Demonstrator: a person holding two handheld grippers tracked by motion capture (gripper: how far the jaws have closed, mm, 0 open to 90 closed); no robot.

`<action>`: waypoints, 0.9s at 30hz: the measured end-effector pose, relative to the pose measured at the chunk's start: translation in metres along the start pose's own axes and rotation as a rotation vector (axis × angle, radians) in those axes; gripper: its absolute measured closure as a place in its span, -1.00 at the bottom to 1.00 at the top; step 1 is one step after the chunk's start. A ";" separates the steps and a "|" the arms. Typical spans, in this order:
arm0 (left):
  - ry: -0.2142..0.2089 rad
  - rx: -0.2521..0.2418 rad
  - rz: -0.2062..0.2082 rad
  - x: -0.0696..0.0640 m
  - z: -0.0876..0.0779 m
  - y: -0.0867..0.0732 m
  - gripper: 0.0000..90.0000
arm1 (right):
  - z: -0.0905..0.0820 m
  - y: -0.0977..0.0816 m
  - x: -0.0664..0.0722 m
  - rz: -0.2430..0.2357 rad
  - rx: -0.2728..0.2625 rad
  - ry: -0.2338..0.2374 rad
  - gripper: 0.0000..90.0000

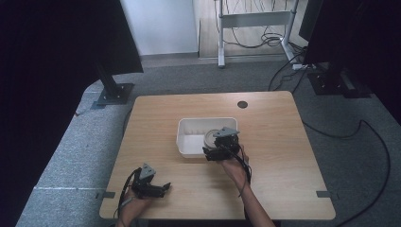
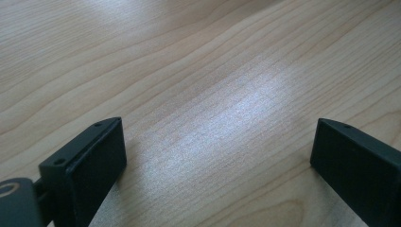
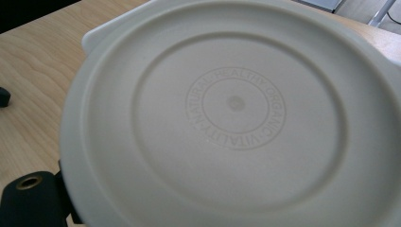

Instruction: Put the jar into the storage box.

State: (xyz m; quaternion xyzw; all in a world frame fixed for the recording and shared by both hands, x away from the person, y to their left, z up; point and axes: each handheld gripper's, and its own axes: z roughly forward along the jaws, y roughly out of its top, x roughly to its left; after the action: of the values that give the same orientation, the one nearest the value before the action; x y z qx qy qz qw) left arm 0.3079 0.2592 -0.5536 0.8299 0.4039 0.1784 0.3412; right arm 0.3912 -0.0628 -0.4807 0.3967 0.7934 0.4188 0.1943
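A round cream plate (image 3: pixel 236 109), with a ring of raised lettering at its centre, faces the camera close up in the right gripper view. From the high view the plate (image 1: pixel 211 136) is tilted over the right half of a white rectangular bin (image 1: pixel 189 124) in the middle of the wooden table (image 1: pixel 274 142). My right gripper (image 1: pixel 217 142) is shut on the plate's near edge, and one black finger (image 3: pixel 33 198) shows under the rim. My left gripper (image 1: pixel 164 189) rests low at the table's front left, open (image 2: pixel 220 142) over bare wood with nothing between its jaws.
A dark cable hole (image 1: pixel 242 104) sits near the table's far edge. A black stand base (image 1: pixel 115 93) is on the carpet past the far left corner. Cables (image 1: pixel 331 132) trail over the floor to the right. A white desk frame (image 1: pixel 255 19) stands behind.
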 end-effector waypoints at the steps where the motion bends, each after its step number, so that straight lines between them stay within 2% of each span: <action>1: 0.000 0.000 0.000 0.000 0.000 0.000 -0.91 | 0.001 0.001 0.000 0.002 -0.002 -0.005 -0.78; 17: -0.001 0.000 -0.002 0.000 0.000 0.000 -0.91 | 0.031 0.012 0.002 0.016 0.006 -0.040 -0.78; 27: -0.001 0.000 -0.002 0.000 0.000 0.000 -0.91 | 0.050 0.011 0.007 0.016 0.023 -0.071 -0.78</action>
State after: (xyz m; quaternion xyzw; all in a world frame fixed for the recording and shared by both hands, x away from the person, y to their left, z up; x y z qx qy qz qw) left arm 0.3078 0.2591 -0.5536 0.8295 0.4047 0.1774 0.3415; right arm 0.4246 -0.0278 -0.5002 0.4199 0.7876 0.3967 0.2143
